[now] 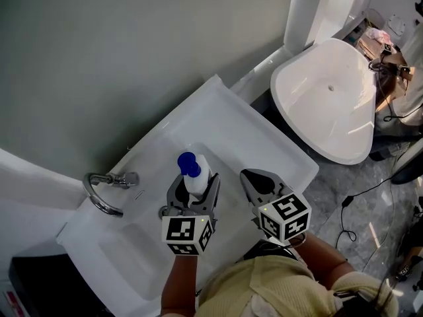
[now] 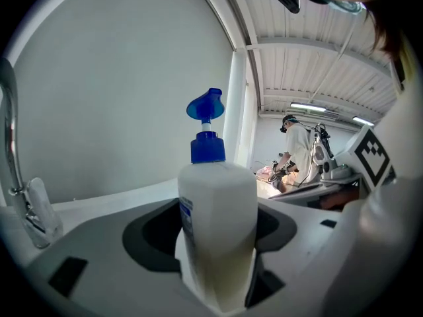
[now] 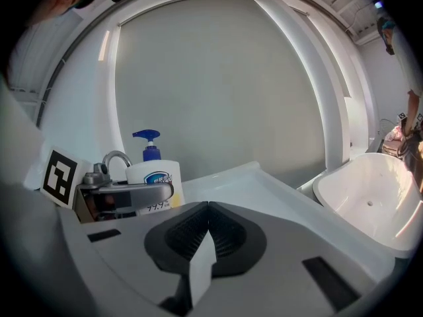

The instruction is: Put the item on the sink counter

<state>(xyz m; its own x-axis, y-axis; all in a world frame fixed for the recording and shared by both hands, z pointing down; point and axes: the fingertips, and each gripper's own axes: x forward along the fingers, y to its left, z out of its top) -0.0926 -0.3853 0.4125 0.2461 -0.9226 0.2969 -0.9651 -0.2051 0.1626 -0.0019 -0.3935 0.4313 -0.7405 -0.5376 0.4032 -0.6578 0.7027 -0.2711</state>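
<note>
The white plastic pump bottle with the blue pump head [image 1: 198, 176] stands upright, its long axis vertical and the pump at the top. In the right gripper view the bottle [image 3: 154, 176] shows a blue and yellow label, and its spout points to that view's left, toward the faucet. In the left gripper view the bottle [image 2: 218, 233] fills the middle, with the blue head rising above its shoulders.

My left gripper [image 1: 195, 185] has its grey fingers [image 2: 99, 259] closed on the lower body of the bottle, one on each side, gripping it across its width. The bottle sits over the flat part of the white sink surface [image 1: 258, 144], beside the basin and near the curved chrome faucet [image 1: 100, 191]. I cannot tell whether its base touches the surface, since the fingers hide it.

My right gripper [image 1: 259, 179] is just beside the left one, over the same surface, apart from the bottle. Its fingers [image 3: 228, 233] are pressed together with nothing between them.

Beyond the far end of the sink surface a white oval bathtub [image 1: 330, 98] stands against the grey wall, and black cables lie on the grey floor near it.
</note>
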